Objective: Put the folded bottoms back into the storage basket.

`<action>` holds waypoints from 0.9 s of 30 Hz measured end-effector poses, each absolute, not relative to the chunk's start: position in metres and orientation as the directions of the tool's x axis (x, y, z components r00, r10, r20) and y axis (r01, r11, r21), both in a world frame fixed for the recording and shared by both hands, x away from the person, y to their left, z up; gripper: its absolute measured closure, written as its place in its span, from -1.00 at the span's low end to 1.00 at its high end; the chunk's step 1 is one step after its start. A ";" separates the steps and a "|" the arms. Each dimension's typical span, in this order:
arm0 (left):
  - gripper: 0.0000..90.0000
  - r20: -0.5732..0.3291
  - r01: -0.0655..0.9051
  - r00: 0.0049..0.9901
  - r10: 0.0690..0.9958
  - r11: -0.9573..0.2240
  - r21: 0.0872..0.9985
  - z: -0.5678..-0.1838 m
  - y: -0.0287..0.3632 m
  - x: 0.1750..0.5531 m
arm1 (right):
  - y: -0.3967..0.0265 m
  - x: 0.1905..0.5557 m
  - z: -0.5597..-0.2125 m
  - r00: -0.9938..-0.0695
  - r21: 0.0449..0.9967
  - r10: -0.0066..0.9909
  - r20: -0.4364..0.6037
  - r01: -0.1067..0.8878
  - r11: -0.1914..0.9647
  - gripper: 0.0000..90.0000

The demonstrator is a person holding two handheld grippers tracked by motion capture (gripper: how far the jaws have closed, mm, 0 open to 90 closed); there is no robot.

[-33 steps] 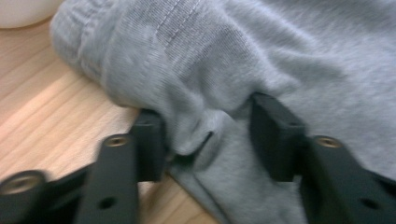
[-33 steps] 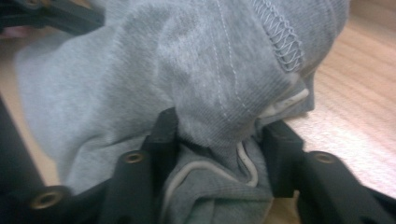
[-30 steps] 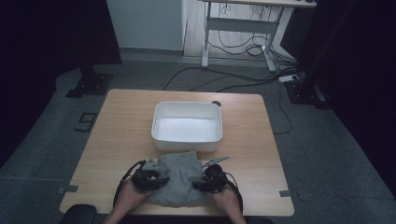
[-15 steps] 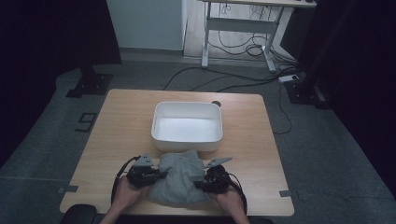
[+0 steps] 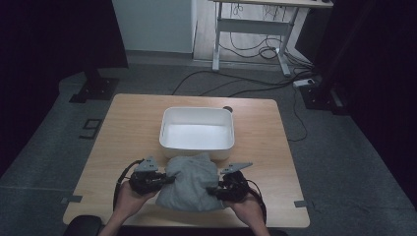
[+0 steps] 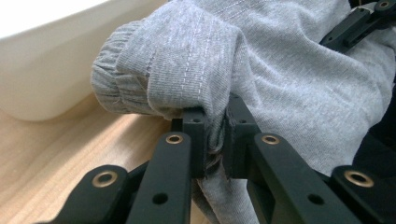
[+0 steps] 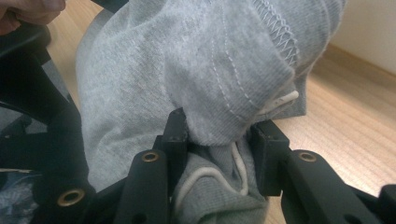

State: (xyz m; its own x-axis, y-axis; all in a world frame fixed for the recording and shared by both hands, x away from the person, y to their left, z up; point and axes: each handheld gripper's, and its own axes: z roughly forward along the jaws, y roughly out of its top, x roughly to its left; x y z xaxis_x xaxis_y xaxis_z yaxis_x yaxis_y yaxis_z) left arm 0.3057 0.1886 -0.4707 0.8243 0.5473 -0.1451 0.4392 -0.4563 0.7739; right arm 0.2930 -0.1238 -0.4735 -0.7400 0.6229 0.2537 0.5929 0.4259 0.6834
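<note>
A folded grey garment (image 5: pixel 189 182) with a white drawstring (image 7: pixel 240 170) hangs bunched between my two grippers, just in front of the white tub (image 5: pixel 196 130). My left gripper (image 5: pixel 160 180) pinches its left side. Its jaws have just been closing, and in the left gripper view (image 6: pixel 215 121) they grip a thin fold of the grey cloth (image 6: pixel 280 70). My right gripper (image 5: pixel 216 189) holds the right side. In the right gripper view (image 7: pixel 219 130) its jaws clamp a thick wad of the garment (image 7: pixel 187 60).
The tub stands empty at the middle of the wooden table (image 5: pixel 133 128), its near wall close behind the garment (image 6: pixel 42 70). A small dark object (image 5: pixel 227 108) sits at the tub's far right corner. Beyond the table are a desk frame and floor cables.
Both grippers have risen with the garment. It has gone from lying flat on the table to a bunch lifted between them, slightly nearer the tub.
</note>
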 end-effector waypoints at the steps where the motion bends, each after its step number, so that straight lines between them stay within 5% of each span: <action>1: 0.80 -0.142 0.436 0.825 0.547 -0.458 0.775 -0.469 0.189 0.306 | -0.124 0.293 -0.471 -0.741 0.687 0.622 0.253 0.590 0.424 0.41; 27: 0.79 -0.093 0.387 0.819 0.566 -0.424 0.819 -0.394 0.197 0.336 | -0.127 0.325 -0.409 -0.738 0.740 0.623 0.257 0.565 0.364 0.41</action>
